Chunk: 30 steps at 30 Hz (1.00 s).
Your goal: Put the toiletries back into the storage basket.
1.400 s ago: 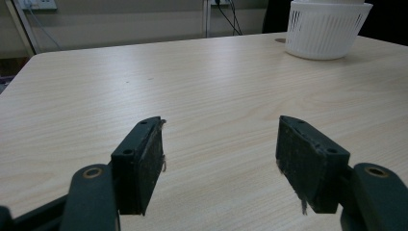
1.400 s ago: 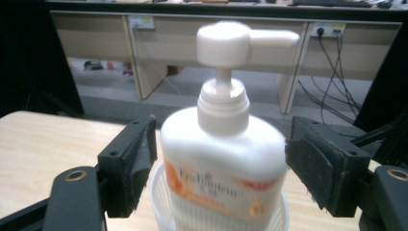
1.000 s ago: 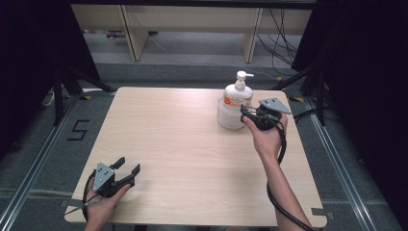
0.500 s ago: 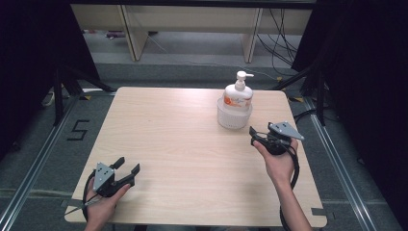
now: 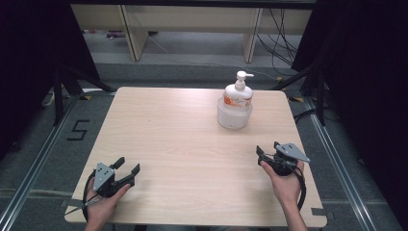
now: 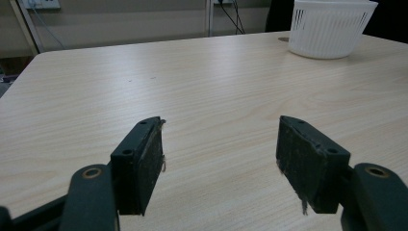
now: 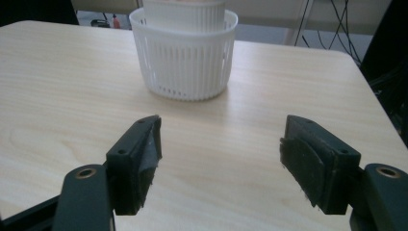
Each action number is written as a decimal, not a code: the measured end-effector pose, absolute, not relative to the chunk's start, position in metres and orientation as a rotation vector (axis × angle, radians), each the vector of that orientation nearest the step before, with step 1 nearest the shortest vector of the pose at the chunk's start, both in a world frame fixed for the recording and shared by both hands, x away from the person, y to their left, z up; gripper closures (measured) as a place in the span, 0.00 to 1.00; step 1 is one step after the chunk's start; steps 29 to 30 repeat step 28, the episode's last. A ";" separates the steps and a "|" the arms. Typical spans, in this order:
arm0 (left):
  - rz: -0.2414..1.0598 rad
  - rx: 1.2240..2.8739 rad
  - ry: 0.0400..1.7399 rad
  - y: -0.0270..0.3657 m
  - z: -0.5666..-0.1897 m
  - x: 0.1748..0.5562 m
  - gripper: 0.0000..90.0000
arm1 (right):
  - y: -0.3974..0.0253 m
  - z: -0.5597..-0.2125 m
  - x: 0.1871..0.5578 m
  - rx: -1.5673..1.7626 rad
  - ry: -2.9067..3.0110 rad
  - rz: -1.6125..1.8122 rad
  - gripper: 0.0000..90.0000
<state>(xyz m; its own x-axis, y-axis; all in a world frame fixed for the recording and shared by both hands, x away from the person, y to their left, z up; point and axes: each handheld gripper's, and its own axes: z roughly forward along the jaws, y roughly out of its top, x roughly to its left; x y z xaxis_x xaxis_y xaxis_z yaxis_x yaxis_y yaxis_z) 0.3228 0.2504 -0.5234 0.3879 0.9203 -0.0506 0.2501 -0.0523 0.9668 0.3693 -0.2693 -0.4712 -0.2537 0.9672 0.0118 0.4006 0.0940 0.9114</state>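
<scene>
We find a white pump bottle (image 5: 237, 94) standing upright inside a white slatted basket (image 5: 234, 115) at the far right of the wooden surface (image 5: 183, 139), well apart from both hands. The bottle carries an orange label, and its pump head points to the right in the high view. The right tongs (image 5: 266, 150) sit at the near right of the surface, held in the person's right hand (image 5: 285, 183), with the basket beyond them toward the far edge. In the right gripper view we see these tongs (image 7: 221, 159) released, the jaws standing wide apart with nothing between them, and the basket (image 7: 185, 62) straight ahead with the lower part of the bottle (image 7: 184, 8) rising from it. The left tongs (image 5: 127, 166) rest at the near left corner, held in the left hand (image 5: 103, 204). In the left gripper view we note these tongs (image 6: 221, 147) likewise released, jaws well apart over bare wood, with the basket (image 6: 332, 26) far off at the upper right. We observe worn, frayed padding on the inner faces of both pairs of jaws. A floor marking reading "5" (image 5: 79, 130) lies to the left of the surface.
</scene>
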 end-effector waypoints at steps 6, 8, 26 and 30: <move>0.778 1.557 1.079 0.249 -0.524 0.323 0.37 | -0.275 -0.489 0.357 1.365 1.740 1.161 0.35; 0.776 1.564 1.079 0.250 -0.523 0.322 0.37 | -0.276 -0.493 0.353 1.378 1.756 1.153 0.35; 0.773 1.557 1.073 0.250 -0.524 0.324 0.37 | -0.277 -0.503 0.336 1.376 1.710 1.174 0.34; 0.774 1.564 1.079 0.250 -0.523 0.323 0.37 | -0.277 -0.504 0.337 1.372 1.703 1.168 0.34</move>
